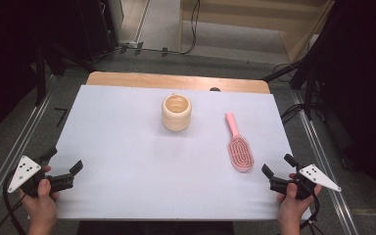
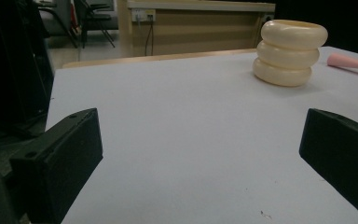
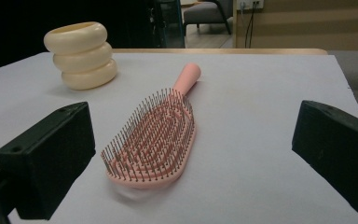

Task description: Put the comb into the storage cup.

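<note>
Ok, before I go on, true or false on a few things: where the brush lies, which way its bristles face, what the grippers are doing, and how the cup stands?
1. The pink hairbrush lies bristles up on the table. True.
2. The right gripper is shut on the hairbrush. False: its jaws are open and clear of it.
3. The cream ribbed cup stands upright. True.
4. The hairbrush handle rests inside the cup. False: they lie apart.
5. The left gripper is open and holds nothing. True.

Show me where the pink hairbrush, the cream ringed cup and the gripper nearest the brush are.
pink hairbrush (image 3: pixel 151 140): right gripper view, on its bristled head.
cream ringed cup (image 1: pixel 176 113): high view, on its outer wall.
right gripper (image 1: pixel 278 171): high view, midway between its open jaw tips.
</note>
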`<state>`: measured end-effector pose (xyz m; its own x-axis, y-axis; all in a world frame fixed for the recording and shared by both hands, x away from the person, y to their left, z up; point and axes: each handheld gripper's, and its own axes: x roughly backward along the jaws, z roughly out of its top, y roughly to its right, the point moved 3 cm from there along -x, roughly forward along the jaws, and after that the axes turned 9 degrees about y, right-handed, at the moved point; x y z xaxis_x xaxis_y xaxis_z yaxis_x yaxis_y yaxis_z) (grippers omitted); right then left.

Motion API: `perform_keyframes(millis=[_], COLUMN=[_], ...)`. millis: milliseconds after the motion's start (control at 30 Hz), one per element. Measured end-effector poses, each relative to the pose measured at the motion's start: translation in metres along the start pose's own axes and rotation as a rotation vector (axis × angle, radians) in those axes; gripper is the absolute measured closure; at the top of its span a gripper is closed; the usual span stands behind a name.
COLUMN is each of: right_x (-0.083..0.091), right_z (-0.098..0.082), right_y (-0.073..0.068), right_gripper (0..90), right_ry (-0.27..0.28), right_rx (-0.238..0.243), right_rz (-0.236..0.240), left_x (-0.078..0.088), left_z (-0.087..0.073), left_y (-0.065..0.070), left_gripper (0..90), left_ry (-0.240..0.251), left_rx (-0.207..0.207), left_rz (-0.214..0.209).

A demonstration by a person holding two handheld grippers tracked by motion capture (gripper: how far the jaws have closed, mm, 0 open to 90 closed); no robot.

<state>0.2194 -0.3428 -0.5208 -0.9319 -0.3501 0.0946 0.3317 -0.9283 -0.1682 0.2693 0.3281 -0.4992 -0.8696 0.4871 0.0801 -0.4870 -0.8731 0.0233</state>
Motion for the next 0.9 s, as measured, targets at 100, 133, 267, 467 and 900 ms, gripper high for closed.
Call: perform_keyframes(millis=[100, 133, 267, 467, 900], right_x=[0.001, 0.001, 0.001, -0.005, -0.018], right_z=[0.0, 0.0, 0.002, 0.006, 0.025], right_y=[0.0, -0.001, -0.004, -0.011, -0.021], right_gripper=[0.0, 0.0, 0.0, 0.0, 0.8], right_ry=[-0.003, -0.006, -0.027, -0.08, -0.151], right_rx=[-0.006, -0.009, 0.019, -0.009, 0.018], right_rz=[0.009, 0.009, 0.002, -0.001, 0.055], left_x=[0.0, -0.001, 0.0, 0.0, 0.0], left_z=[0.0, 0.0, 0.0, 0.0, 0.0], left_y=[0.002, 0.002, 0.0, 0.001, 0.0], left_gripper=[0.0, 0.0, 0.0, 0.0, 0.0], left_ry=[-0.008, -0.008, -0.005, -0.009, -0.001], left_rx=[-0.015, -0.014, -0.004, -0.009, 0.004], left_rz=[0.006, 0.006, 0.001, -0.003, -0.001])
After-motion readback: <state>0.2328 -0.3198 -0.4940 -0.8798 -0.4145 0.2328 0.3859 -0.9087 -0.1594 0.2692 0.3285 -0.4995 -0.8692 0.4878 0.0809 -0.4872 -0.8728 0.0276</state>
